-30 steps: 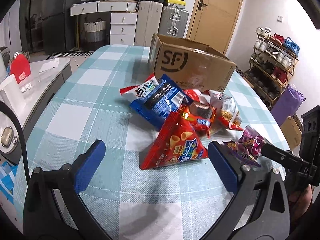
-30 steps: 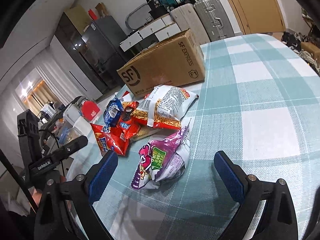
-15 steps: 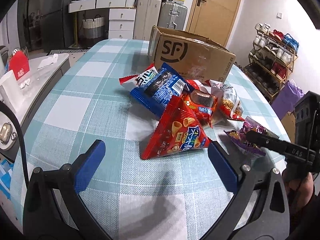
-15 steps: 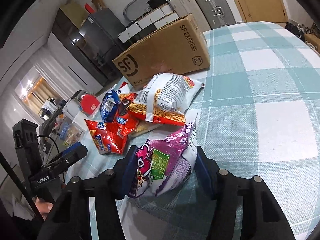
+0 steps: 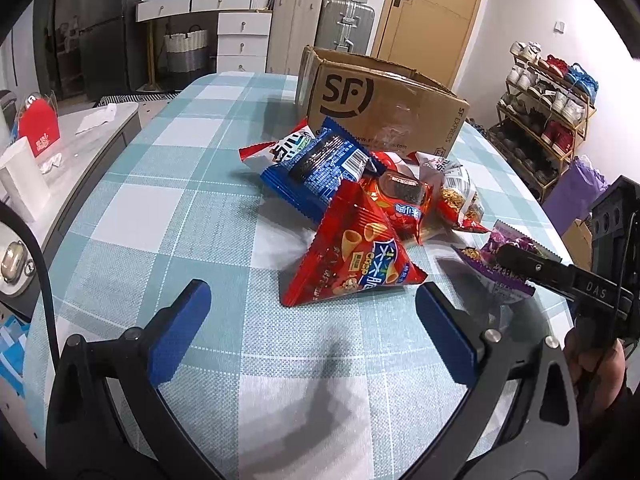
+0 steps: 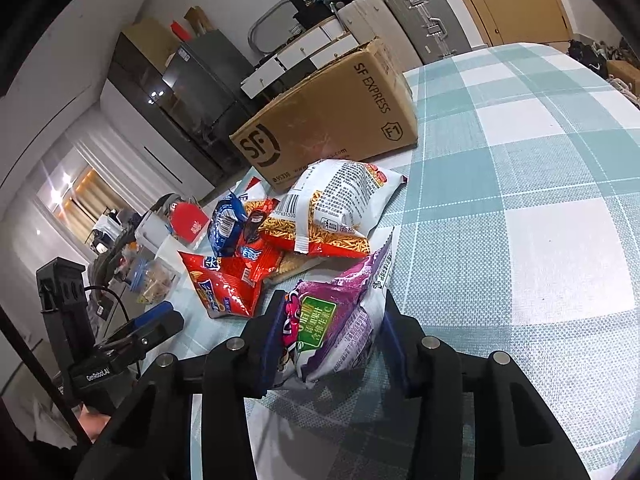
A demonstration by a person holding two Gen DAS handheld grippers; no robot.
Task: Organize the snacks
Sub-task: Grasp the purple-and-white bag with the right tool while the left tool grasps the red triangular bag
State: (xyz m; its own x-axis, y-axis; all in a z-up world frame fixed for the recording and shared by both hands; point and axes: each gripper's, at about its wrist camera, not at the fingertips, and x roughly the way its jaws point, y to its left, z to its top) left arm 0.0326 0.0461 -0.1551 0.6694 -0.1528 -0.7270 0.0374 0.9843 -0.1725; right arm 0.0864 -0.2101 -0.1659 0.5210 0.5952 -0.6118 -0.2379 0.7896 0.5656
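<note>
- A table (image 5: 168,208) under a teal-and-white checked cloth fills both views; behind it stand white drawers (image 5: 240,36), two suitcases (image 5: 344,24) and a wooden door (image 5: 432,16); a shoe rack (image 5: 548,100) lines the wall on the right of my left view
- My right gripper (image 6: 328,336) has just been closing and its blue pads now press both sides of the purple snack bag (image 6: 340,320), which bulges between them; the bag's far end lies on the cloth, pointing toward the pile
- In my left view the same purple bag (image 5: 492,264) shows at the right edge with a dark finger (image 5: 532,264) of the right tongs across it; the hand (image 5: 592,364) holding that tool sits below
- My left gripper (image 5: 308,328) stands wide apart with nothing between its pads; it hovers over bare cloth just short of the red cone-crisp bag (image 5: 352,256), which props up like a tent at the near side of the pile
- Behind the red bag lie a smaller red cookie packet (image 5: 404,204), a blue cookie packet (image 5: 320,168) and a red-and-white bag (image 5: 280,148), overlapping each other
- A white-and-orange noodle-snack bag (image 6: 336,208) lies printed back up just beyond the purple one, close to the box
- The brown SF Express cardboard box (image 6: 332,120) stands at the far side of the pile, its top flaps open; I cannot see inside it
</note>
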